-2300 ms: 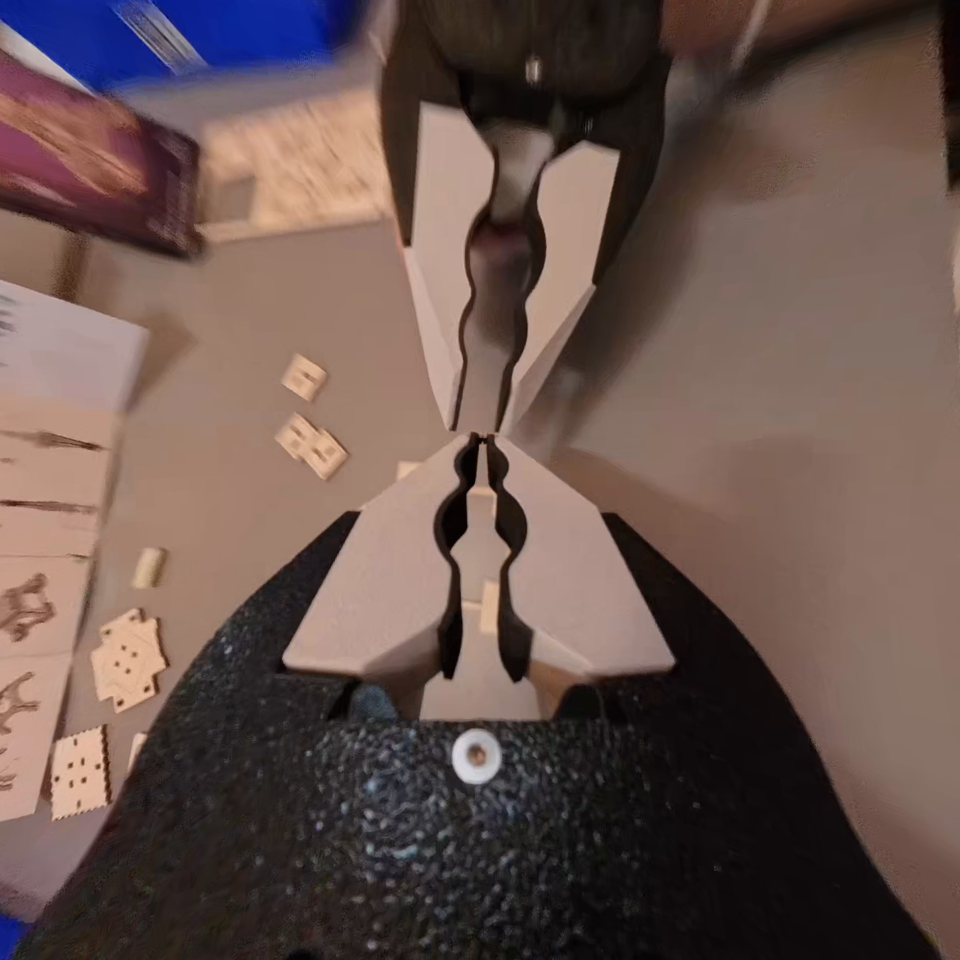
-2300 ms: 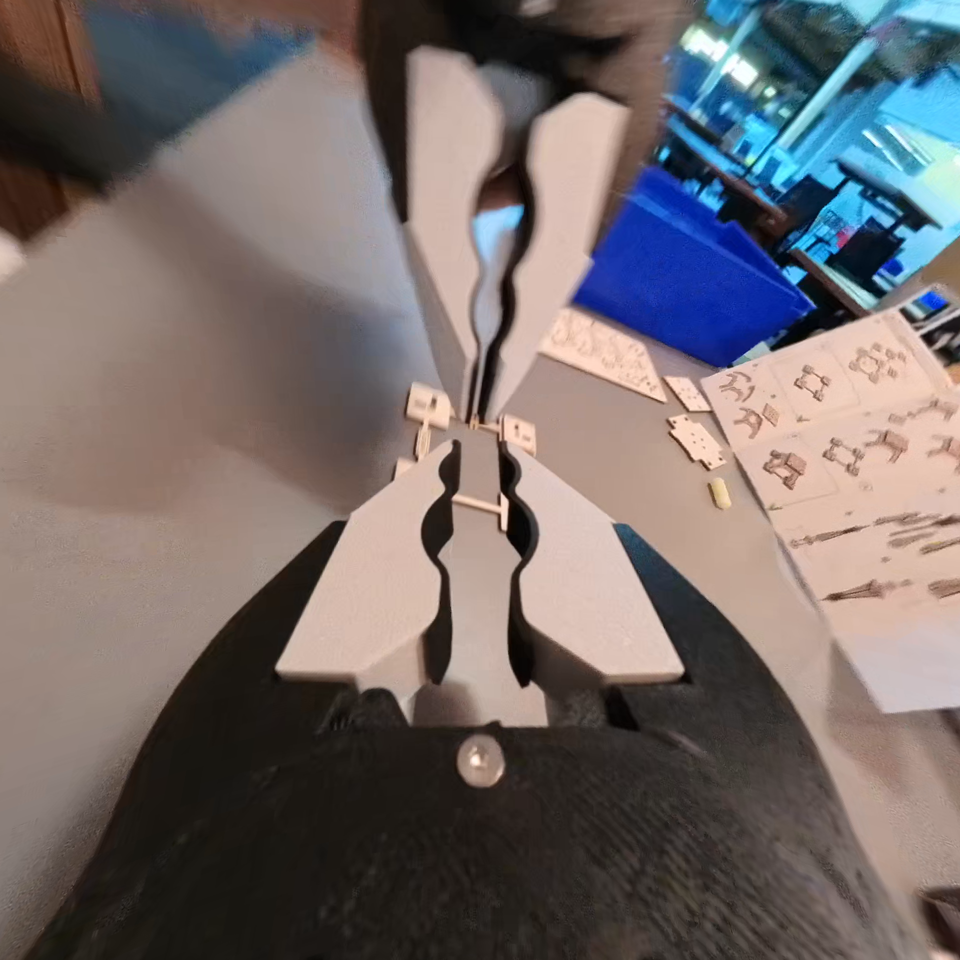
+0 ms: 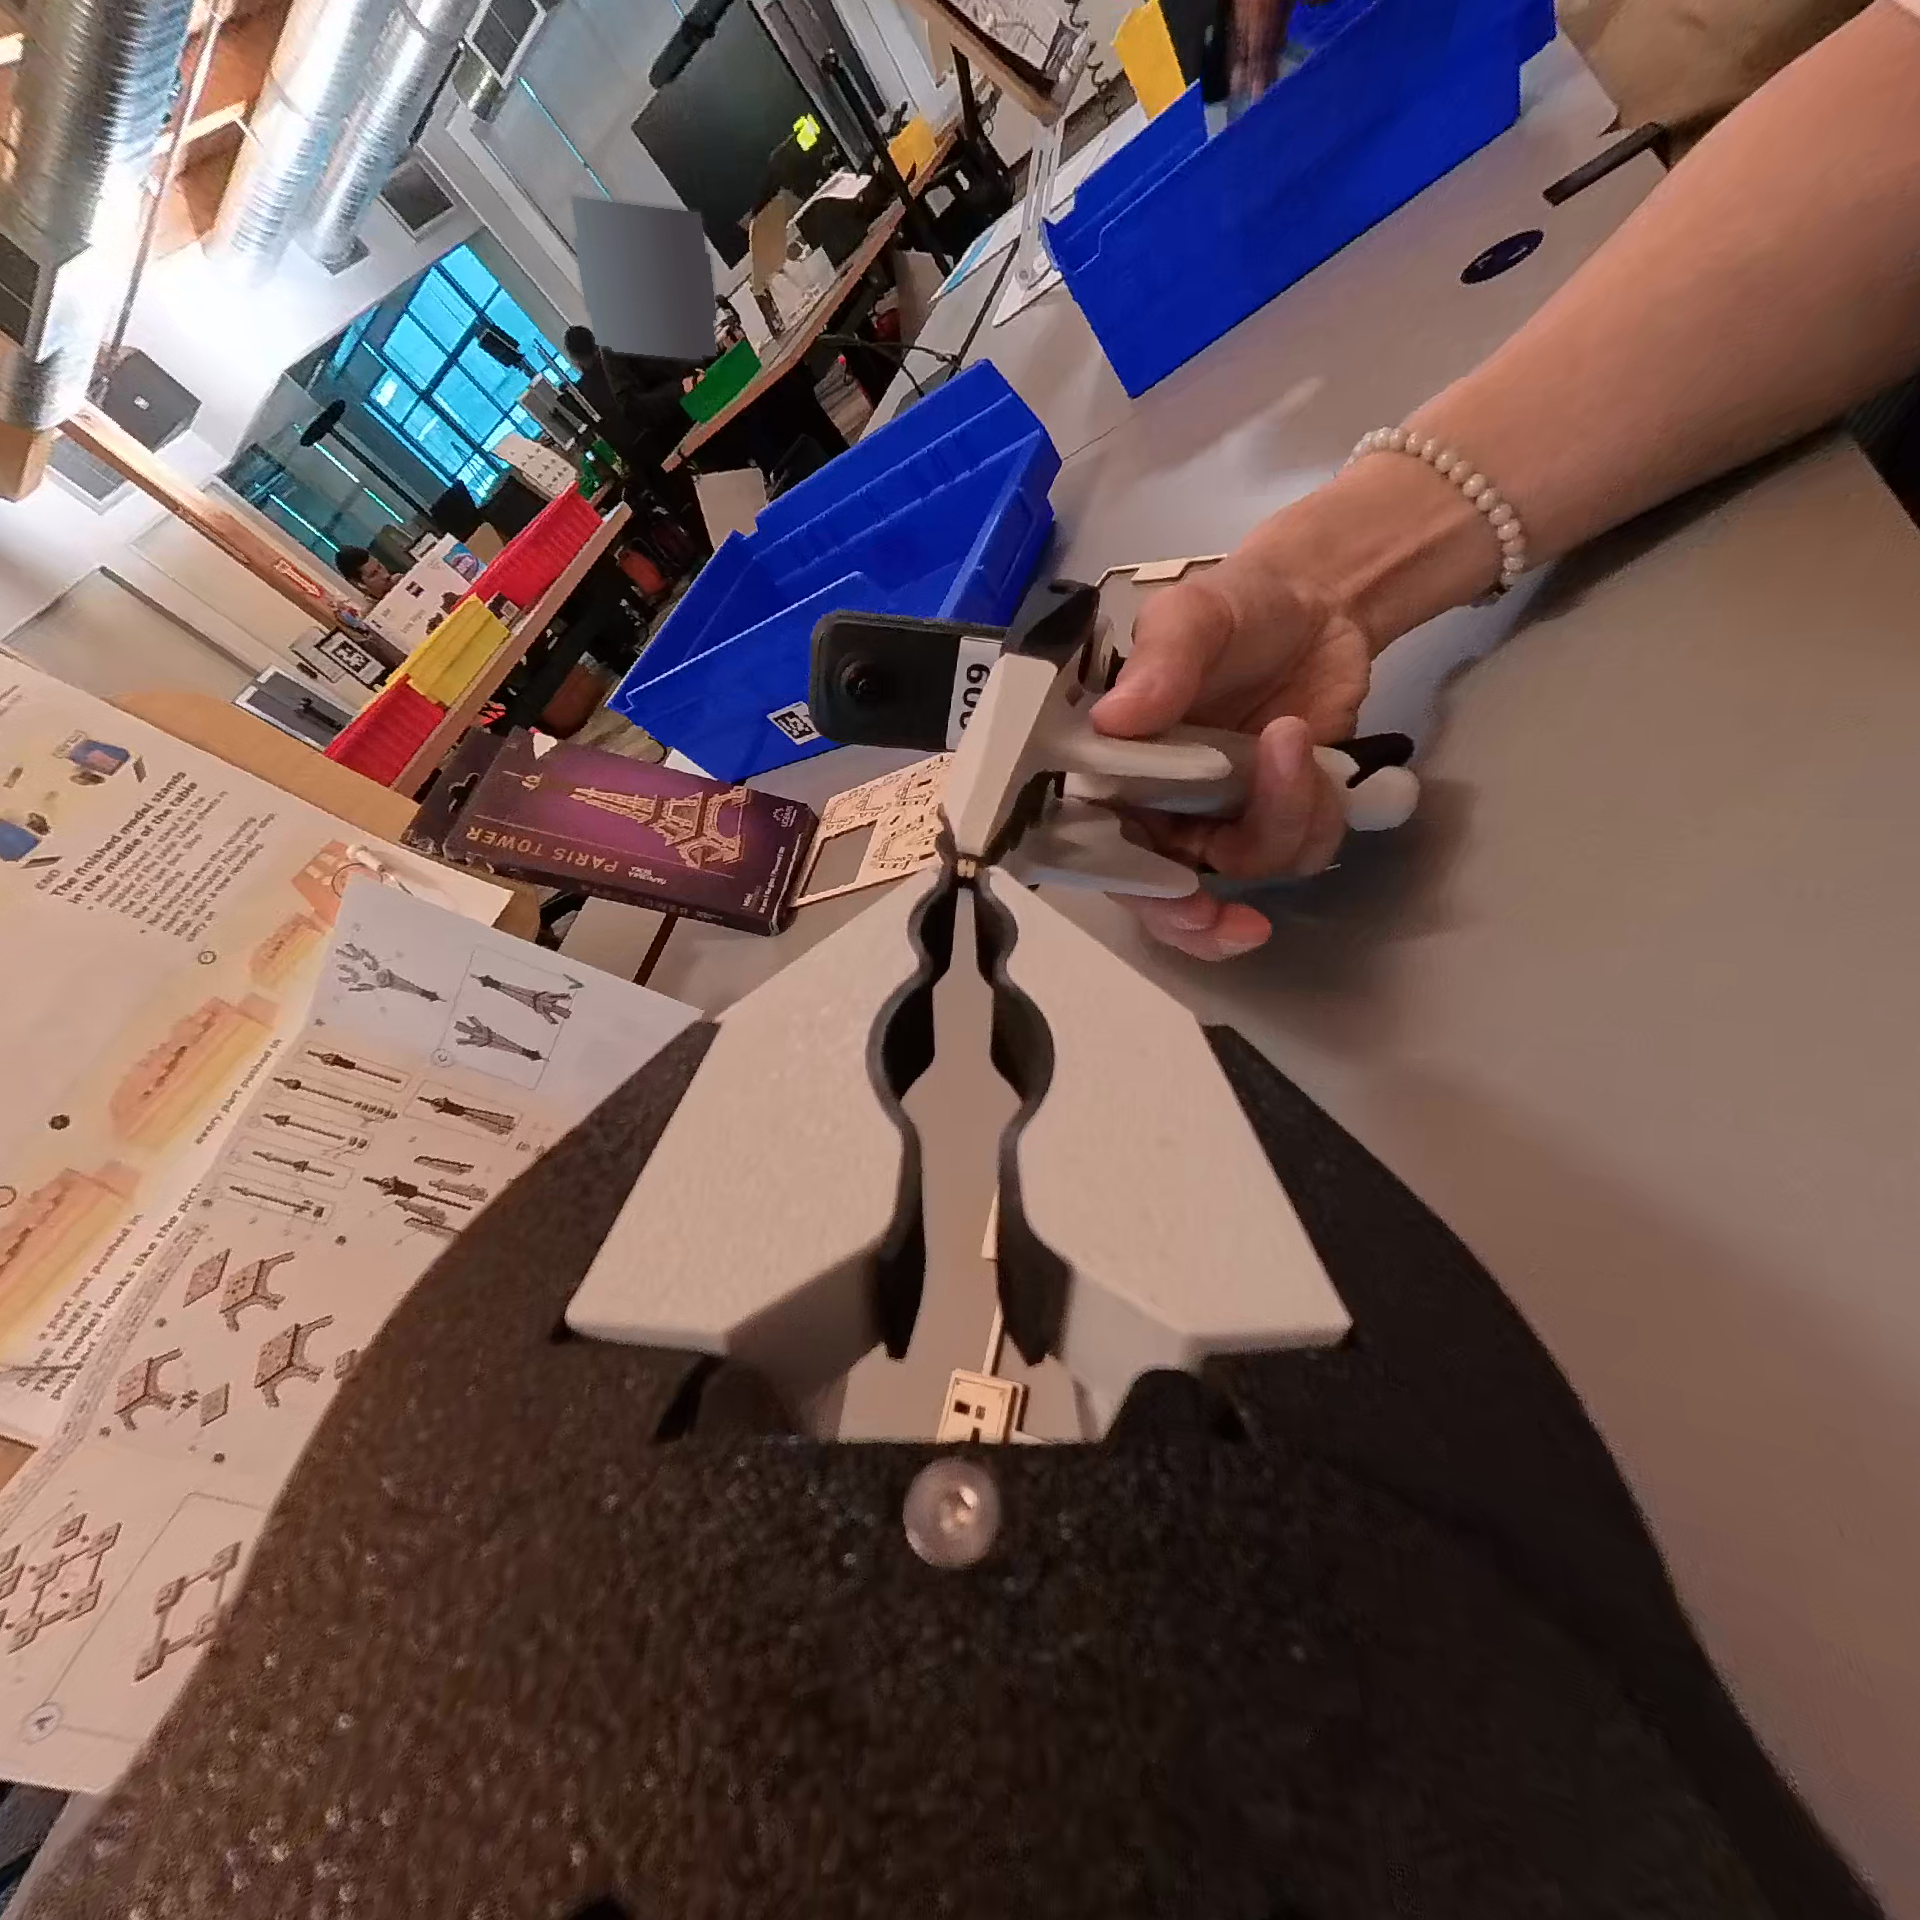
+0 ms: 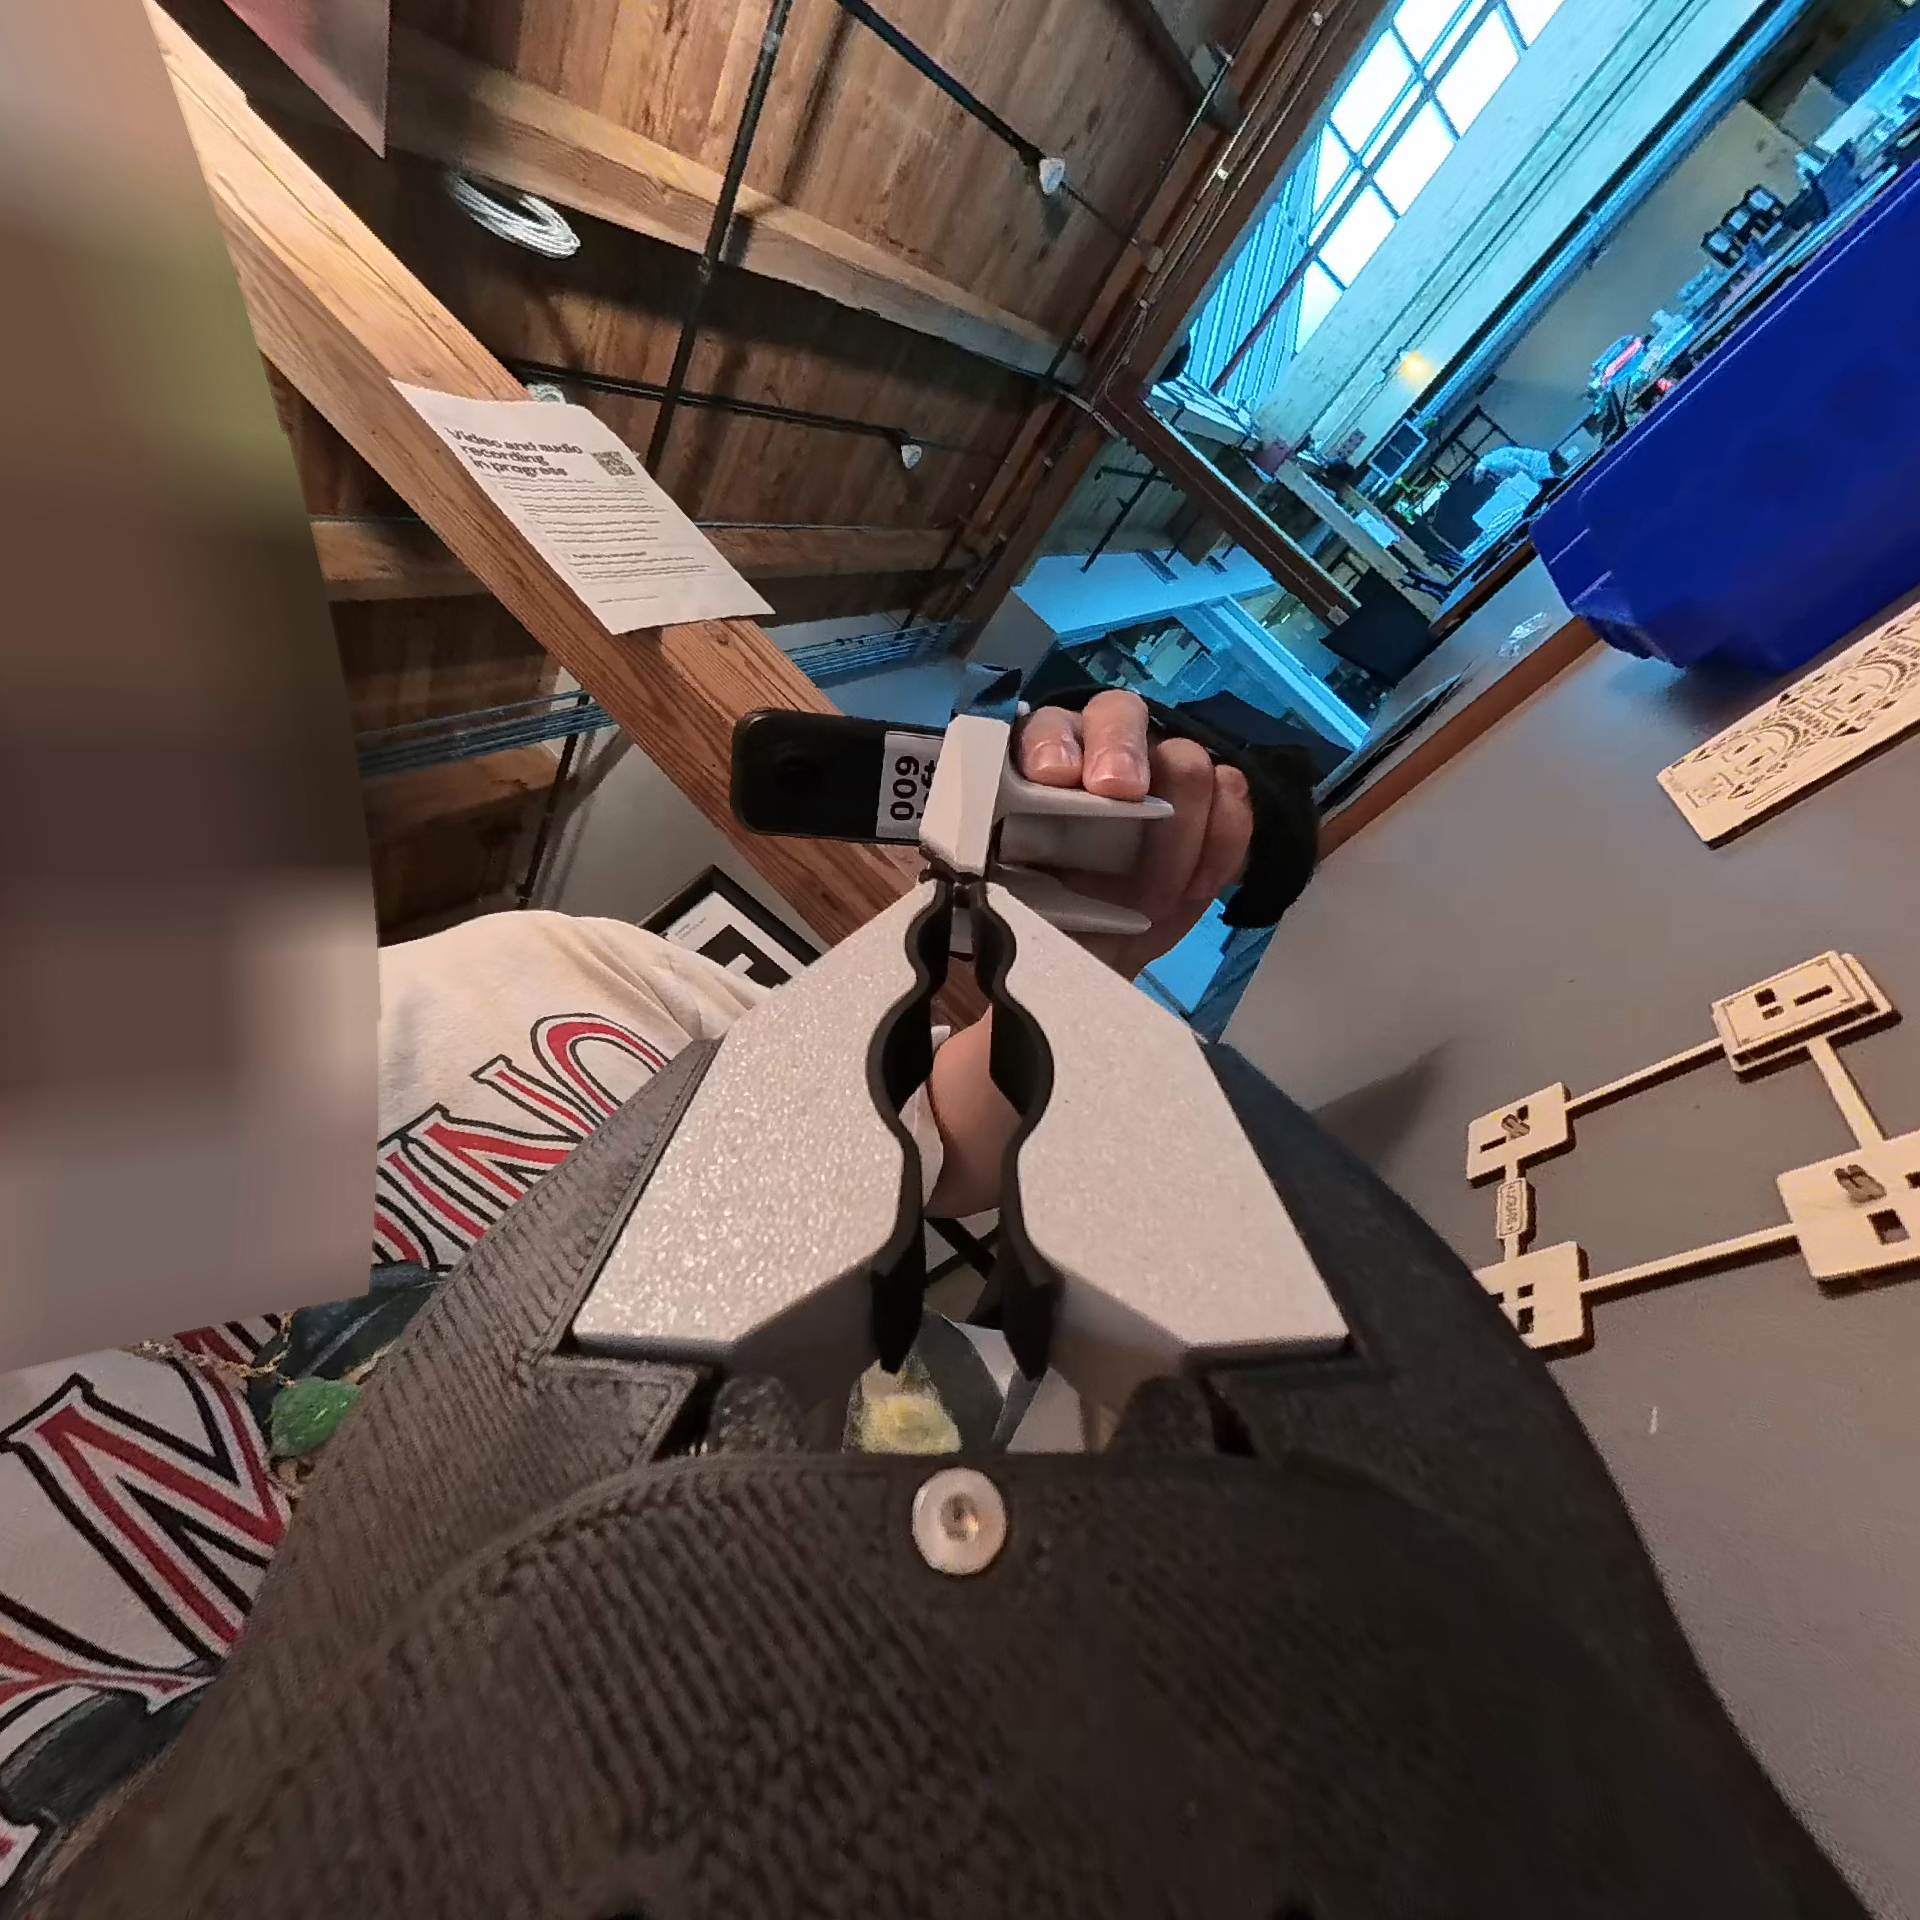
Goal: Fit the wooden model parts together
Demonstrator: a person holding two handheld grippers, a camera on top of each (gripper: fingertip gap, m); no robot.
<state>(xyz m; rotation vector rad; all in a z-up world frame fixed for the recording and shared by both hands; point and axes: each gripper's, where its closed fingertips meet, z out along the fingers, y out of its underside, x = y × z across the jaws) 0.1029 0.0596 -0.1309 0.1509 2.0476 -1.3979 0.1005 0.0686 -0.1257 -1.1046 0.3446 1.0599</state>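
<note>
My left gripper [image 3: 964,885] and right gripper [image 4: 951,894] are lifted above the grey table [image 3: 1558,1039] and meet tip to tip. Both have their jaws closed at the tips. A tiny pale wooden piece [image 3: 964,864] is pinched where the tips meet; most of it is hidden. In the left wrist view a hand holds the right gripper [image 3: 968,854] from the right. In the right wrist view a hand holds the left gripper [image 4: 954,871] straight ahead. A wooden frame of thin bars with square pads [image 4: 1766,1143] lies on the table at the right, and part of it shows under my left fingers [image 3: 977,1403].
A laser-cut wood sheet [image 4: 1808,727] lies beyond the frame. Instruction sheets [image 3: 260,1143] cover the left side, with a purple kit box [image 3: 623,842] behind them. Two blue bins [image 3: 862,582] [image 3: 1299,187] stand at the back. A person's shirt [image 4: 520,1039] is close on the left.
Both grippers have risen from just above the table and tilted up, still tip to tip. The loose parts on the table now lie below and to the side.
</note>
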